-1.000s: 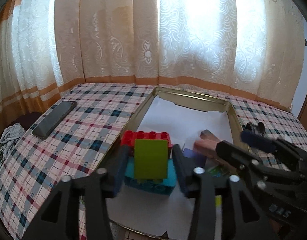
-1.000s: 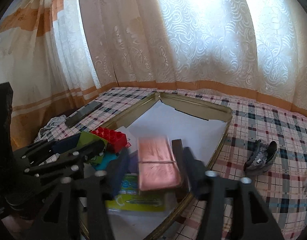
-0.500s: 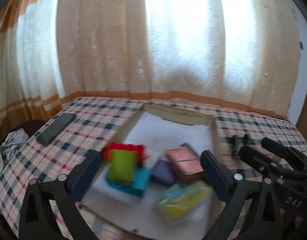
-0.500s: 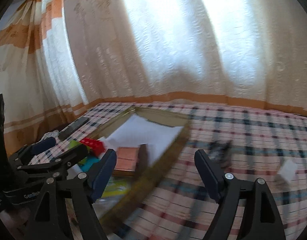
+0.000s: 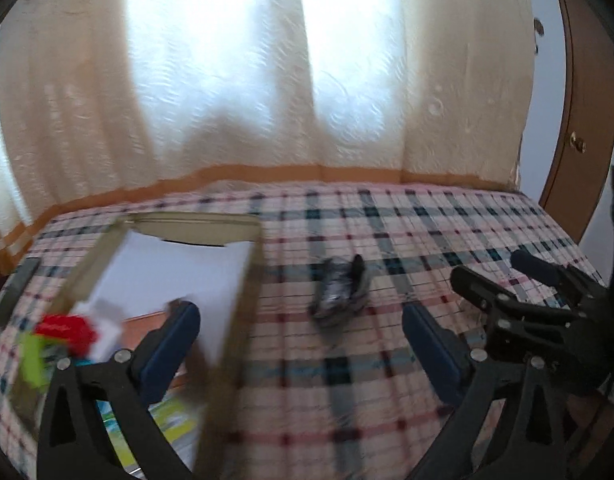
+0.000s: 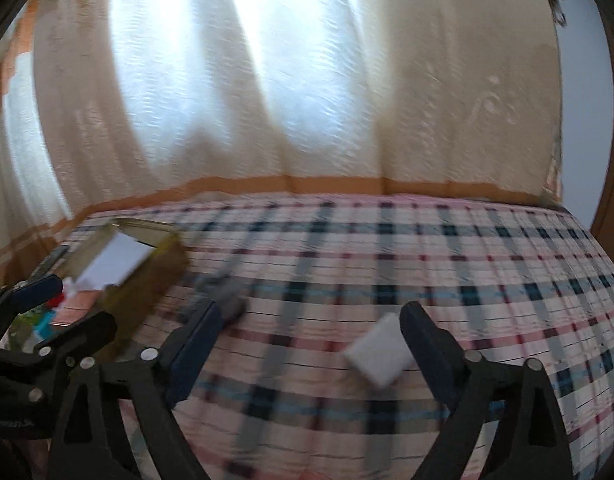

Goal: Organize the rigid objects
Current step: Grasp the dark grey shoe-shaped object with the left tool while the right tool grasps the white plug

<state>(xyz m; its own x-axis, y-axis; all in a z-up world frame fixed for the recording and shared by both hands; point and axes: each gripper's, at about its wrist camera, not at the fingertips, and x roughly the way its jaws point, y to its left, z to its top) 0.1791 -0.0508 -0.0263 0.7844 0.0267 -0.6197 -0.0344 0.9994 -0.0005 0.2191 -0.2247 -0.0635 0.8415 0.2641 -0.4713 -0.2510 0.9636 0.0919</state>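
My left gripper stands wide open with nothing between its fingers, over the plaid cloth just right of the gold-rimmed tray. The tray holds a red brick, a green block, a pink box and white paper. A dark shiny clip lies on the cloth ahead of the left gripper. My right gripper has its jaws opening, with no pad pressing on anything. A white block lies on the cloth close to its right finger. The clip is a grey blur by its left finger.
The plaid cloth covers the whole surface up to the curtains. A dark phone lies left of the tray. A wooden door stands at the far right. The tray sits far left in the right wrist view.
The left gripper let go of the green block and the right let go of the pink box, both left in the tray. Both grippers opened and swung right, out over the cloth.
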